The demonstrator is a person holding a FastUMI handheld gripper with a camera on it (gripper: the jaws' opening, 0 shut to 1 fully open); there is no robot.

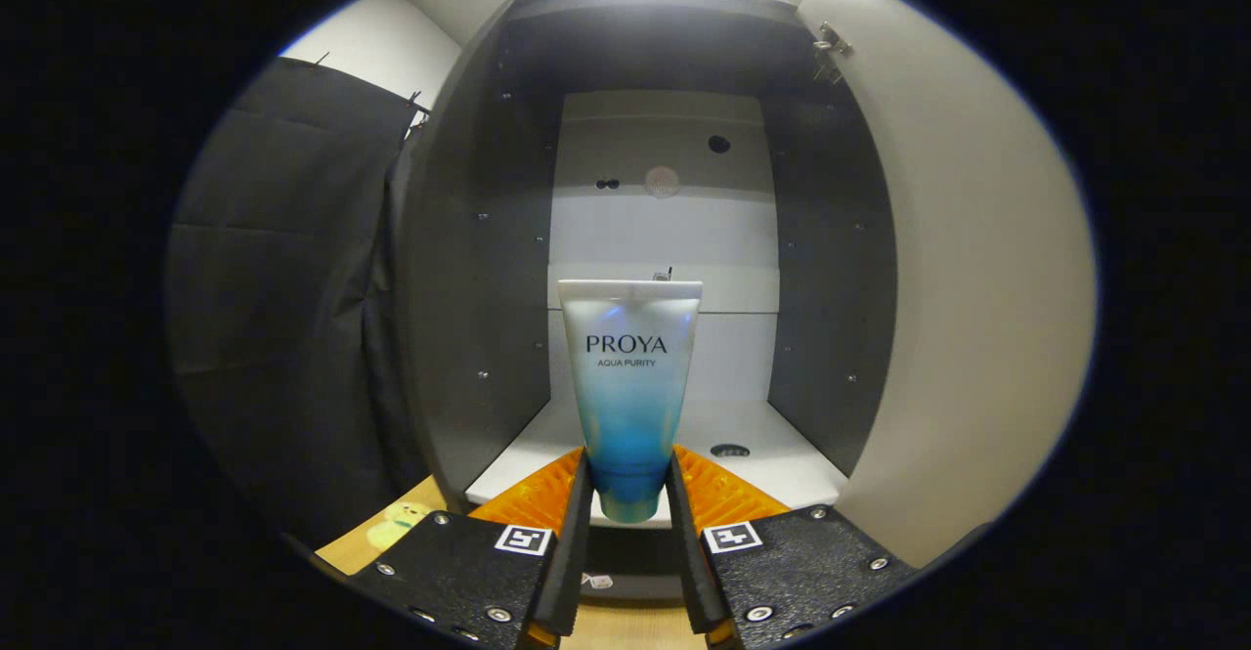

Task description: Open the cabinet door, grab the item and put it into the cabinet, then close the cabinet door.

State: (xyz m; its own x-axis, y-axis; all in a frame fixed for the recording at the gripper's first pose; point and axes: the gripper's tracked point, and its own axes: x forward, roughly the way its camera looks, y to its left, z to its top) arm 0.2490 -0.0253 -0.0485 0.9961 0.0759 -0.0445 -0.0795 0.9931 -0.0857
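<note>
Booth wall (283, 308): we see dark cloth hanging in folds left of the cabinet, held up by a clip at its top corner.
Bench (376, 544): we note a strip of pale wood surface below the cloth and under the tool; a small yellow-green sticker or figure (396, 523) lies on it, too blurred for us to identify.
Cabinet (469, 269): grey side panels with rows of small studs, pale back panel with a few holes and a round grille. Its white floor shelf (782, 469) carries a small dark round mark to the right.
Tube (630, 391): we see it upright with the flat crimped end up and the cap end down, white at the top fading to blue at the bottom. It sits at the front edge of the cabinet opening, over the shelf lip.
Tube writing: a brand name in large dark capitals with a smaller line beneath it, both legible to us.
Tool (630, 498): we record both fingers closed narrowly on the lower blue part of the tube, one on each side, pressing it. Each finger block bears a square black-and-white marker.
Door (968, 288): we see it swung open on the right, pale inner face toward us, a metal hinge (831, 44) at its top.
Obstruction: the tube hides the middle of the back panel from us.
</note>
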